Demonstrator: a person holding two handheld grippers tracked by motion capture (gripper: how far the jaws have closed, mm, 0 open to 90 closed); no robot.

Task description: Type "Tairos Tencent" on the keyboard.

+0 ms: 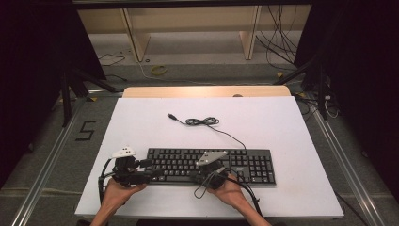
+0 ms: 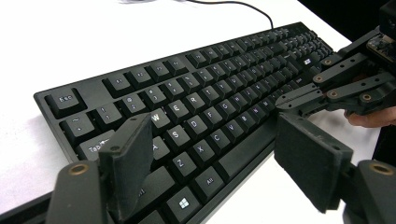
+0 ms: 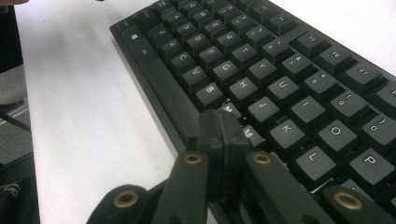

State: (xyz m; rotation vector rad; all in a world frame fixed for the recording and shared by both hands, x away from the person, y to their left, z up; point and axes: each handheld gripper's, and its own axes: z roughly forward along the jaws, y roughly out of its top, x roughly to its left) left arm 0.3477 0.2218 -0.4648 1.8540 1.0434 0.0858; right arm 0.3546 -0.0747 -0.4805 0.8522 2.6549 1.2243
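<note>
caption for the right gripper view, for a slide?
Right gripper, black jaws shut with nothing between them, tips poised over the N and M keys of a black plastic keyboard on a white table.

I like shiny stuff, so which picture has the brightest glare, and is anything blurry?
High view: strong light washes out the white table. Left gripper view: the keyboard is sharp near its letter keys, softer at its far end. Right gripper view: the right gripper looks slightly soft up close.

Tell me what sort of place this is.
Probably a lab or recording workspace, not an office: a white board on a metal frame, black curtains, loose cables on the floor, and one keyboard set out.
</note>
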